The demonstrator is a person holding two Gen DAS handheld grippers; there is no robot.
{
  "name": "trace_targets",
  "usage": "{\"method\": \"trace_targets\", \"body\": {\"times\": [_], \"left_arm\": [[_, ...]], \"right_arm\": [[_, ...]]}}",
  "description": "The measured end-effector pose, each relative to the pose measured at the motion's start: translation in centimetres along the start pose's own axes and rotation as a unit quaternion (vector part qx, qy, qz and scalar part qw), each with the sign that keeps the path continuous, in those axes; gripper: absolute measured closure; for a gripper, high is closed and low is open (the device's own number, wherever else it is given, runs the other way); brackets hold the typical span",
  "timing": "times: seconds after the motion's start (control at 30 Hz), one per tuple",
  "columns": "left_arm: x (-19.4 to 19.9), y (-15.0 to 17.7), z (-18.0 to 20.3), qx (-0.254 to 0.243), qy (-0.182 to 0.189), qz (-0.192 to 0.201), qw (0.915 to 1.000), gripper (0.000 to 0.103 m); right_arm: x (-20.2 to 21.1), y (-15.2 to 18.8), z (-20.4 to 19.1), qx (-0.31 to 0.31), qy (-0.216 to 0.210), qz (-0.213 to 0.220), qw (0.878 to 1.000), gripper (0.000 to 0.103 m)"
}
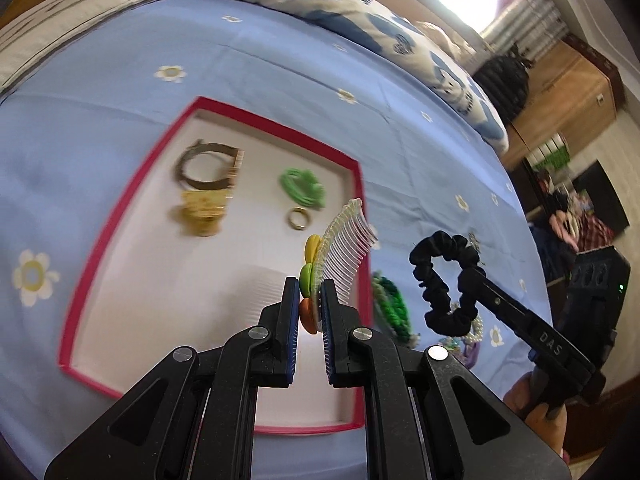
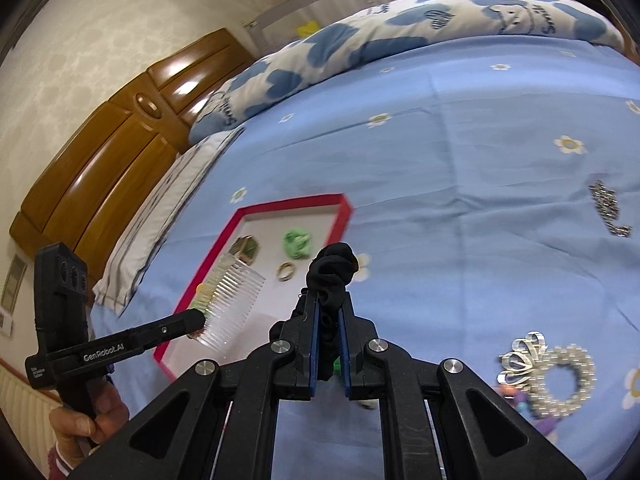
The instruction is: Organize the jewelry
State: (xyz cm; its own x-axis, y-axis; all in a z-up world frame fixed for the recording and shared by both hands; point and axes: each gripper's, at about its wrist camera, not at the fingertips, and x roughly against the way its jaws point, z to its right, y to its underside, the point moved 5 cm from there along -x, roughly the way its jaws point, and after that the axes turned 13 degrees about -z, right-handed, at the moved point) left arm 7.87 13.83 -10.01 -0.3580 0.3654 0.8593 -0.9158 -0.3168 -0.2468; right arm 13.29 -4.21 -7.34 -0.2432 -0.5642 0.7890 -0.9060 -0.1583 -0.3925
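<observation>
Clearly translucent comb (image 1: pixel 348 240), colourful discs

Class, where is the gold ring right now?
The gold ring lies inside the red-rimmed tray, just below the green hair ties in the left wrist view.

Mounted on each gripper, looking steeply down along the fingers, close above the bed. Shared: red-rimmed tray (image 1: pixel 224 112) (image 2: pixel 292 202), at 11 o'clock in both.
</observation>
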Motion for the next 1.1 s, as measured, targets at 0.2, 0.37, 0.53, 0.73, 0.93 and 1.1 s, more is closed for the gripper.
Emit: {"method": "trace_targets", "body": {"times": [0.2, 0.37, 0.53, 0.73, 0.93, 1.1], "left_arm": [[0.6, -0.2, -3.1, 0.035, -0.017, 0.011, 0.9992, 0.094], [0.9, -0.4, -5.5, 0.060, -0.032, 0.019, 0.9975, 0.094], [0.6, -0.6, -7.3, 0.079, -0.034, 0.014, 0.9962, 0.094], [-0.8, -0.5, -7.7, 0.072, -0.041, -0.006, 0.9965, 0.094], [-2.0, -0.8, -7.7, 0.066, -0.050, -0.017, 0.9964, 0.094], [-2.2, -1.0, -7.8, 0.065, -0.051, -0.017, 0.9964, 0.094]], "right_arm": [[-1.8, -0.2, -2.6, 0.021, -0.015, -0.015, 1.000, 0.095], [-3.3, -0.6, -4.3, 0.032, -0.021, -0.026, 0.999, 0.095], [-5.4, -1.1, -6.0, 0.043, -0.025, -0.039, 0.998, 0.095], [-8.2, -1.2, -6.6, 0.048, -0.019, -0.063, 0.997, 0.095], [-10.2, -1.1, -6.1, 0.047, -0.005, -0.085, 0.995, 0.095], [-11.2, -0.9, -5.4, 0.042, 0.005, -0.100, 0.994, 0.091]]}}
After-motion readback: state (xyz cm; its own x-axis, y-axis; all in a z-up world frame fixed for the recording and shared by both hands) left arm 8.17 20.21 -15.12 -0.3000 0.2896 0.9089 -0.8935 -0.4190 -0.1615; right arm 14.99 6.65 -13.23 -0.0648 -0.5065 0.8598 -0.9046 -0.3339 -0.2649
